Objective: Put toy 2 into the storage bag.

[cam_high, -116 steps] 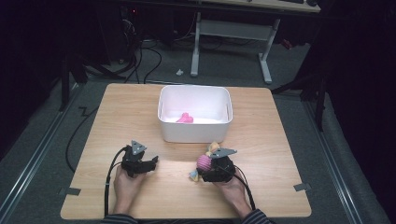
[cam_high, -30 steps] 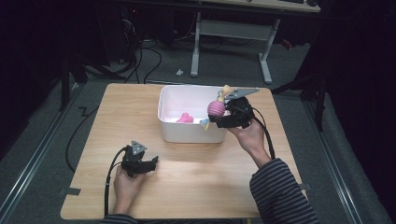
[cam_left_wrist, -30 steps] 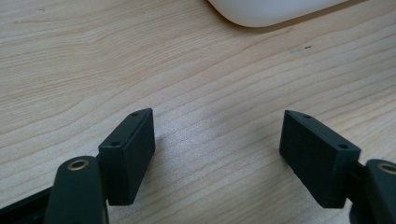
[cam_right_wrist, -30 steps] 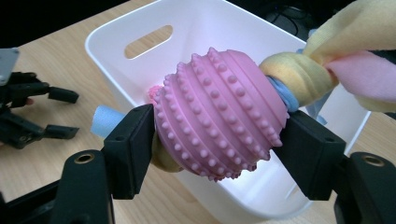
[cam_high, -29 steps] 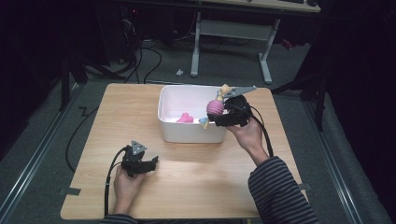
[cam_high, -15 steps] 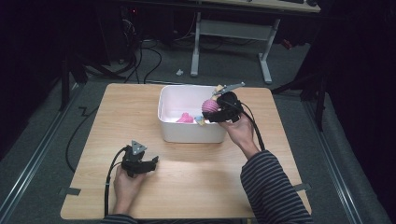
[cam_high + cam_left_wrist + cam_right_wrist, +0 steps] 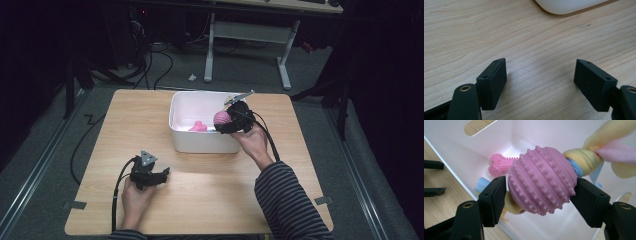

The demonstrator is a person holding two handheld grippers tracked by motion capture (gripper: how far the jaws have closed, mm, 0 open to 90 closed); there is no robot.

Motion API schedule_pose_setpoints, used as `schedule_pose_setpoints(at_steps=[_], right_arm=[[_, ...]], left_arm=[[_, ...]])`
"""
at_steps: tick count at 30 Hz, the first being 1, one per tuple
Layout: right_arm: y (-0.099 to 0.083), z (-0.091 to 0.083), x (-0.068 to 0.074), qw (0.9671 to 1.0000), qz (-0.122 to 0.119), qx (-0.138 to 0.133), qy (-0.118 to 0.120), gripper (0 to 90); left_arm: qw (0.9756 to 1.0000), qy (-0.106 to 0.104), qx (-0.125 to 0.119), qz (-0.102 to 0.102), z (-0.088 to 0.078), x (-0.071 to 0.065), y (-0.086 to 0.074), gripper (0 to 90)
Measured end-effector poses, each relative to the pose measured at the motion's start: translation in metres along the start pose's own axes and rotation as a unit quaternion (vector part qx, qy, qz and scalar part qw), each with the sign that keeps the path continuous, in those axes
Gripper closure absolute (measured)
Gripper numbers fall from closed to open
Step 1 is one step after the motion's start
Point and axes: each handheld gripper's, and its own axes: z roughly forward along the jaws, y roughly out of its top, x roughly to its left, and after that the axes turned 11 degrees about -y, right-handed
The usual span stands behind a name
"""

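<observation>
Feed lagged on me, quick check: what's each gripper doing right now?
Left gripper: open, nothing between the jaws, low over the table.
Right gripper: jaws just easing open, pads touching the pink ball toy over the white bin.

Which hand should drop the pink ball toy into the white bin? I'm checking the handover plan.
Right, likely: the right gripper already holds the pink ball toy over the white bin; the left gripper sits open on the table.

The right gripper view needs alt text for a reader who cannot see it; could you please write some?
A hand-held gripper clamps a pink studded ball between its two black jaws, over a white bin. Yellow, pink and blue fabric strips are knotted to the ball, and a small pink spiky toy lies in the bin.
</observation>
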Motion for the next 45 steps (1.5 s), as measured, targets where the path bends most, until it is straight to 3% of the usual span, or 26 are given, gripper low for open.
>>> schedule_pose_setpoints(at_steps=[5, 8, 15, 19, 26, 33, 34, 45], right_arm=[[-0.002, 0.002, -0.001, 0.9999, 0.006, -0.002, 0.009, 30.2], [-0.003, -0.002, -0.003, 0.9996, 0.013, -0.016, 0.018, 29.9], [-0.010, -0.019, -0.009, 0.9985, 0.021, -0.048, 0.015, 30.8], [-0.024, -0.040, -0.015, 0.9957, 0.036, -0.085, 0.010, 32.9], [-0.048, -0.065, -0.023, 0.9919, 0.048, -0.118, 0.000, 34.0], [-0.064, -0.084, -0.029, 0.9895, 0.057, -0.133, -0.009, 34.5], [-0.071, -0.091, -0.031, 0.9874, 0.064, -0.145, -0.010, 34.7], [-0.100, -0.106, -0.036, 0.9839, 0.080, -0.157, -0.024, 35.0]], left_arm=[[1.0000, 0.000, 0.000, 0.000, 0.000, 0.000, 0.000, 26.7], [1.0000, -0.001, 0.000, 0.001, 0.000, 0.000, 0.000, 26.6], [1.0000, -0.001, 0.000, 0.001, 0.000, 0.000, 0.000, 26.4], [1.0000, -0.001, 0.001, 0.001, 0.000, 0.000, 0.000, 26.4], [1.0000, 0.000, 0.000, 0.001, 0.000, 0.000, 0.000, 26.3], [1.0000, 0.000, 0.000, 0.001, 0.000, 0.000, 0.000, 26.3], [1.0000, 0.000, 0.000, 0.001, 0.000, 0.000, 0.000, 26.3], [1.0000, -0.001, 0.000, 0.002, 0.000, -0.001, 0.000, 26.3]])
